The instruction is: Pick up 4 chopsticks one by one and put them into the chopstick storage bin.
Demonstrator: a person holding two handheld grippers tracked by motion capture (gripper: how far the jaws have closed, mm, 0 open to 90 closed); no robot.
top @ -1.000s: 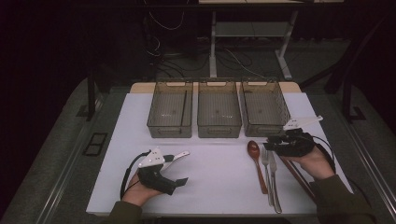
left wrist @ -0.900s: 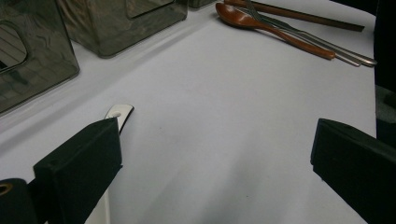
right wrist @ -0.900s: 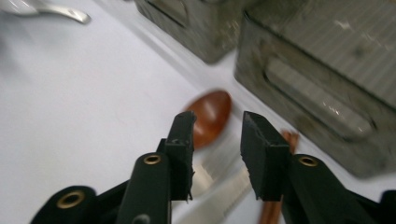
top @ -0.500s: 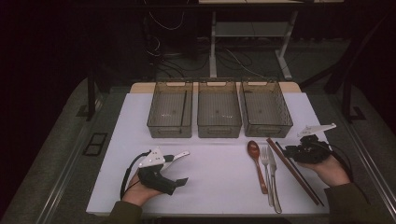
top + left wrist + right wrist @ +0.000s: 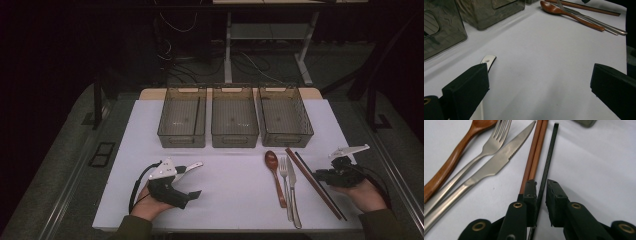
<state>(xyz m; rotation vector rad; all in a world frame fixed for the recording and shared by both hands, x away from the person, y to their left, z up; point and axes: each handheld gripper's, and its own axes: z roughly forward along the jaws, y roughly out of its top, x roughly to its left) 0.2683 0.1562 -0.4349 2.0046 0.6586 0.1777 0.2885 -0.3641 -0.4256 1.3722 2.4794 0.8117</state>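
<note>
Your right tool (image 5: 541,192), having swung down beside the cutlery, is narrowing around the black chopstick (image 5: 549,157), not yet gripping; your left tool (image 5: 536,82) is resting wide, empty.

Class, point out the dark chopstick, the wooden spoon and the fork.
dark chopstick (image 5: 548,162), right gripper view, middle of its shaft
wooden spoon (image 5: 270,159), high view, its bowl
fork (image 5: 499,132), right gripper view, its tines

No text, label, brand, number or sign can be read on anything here.
</note>
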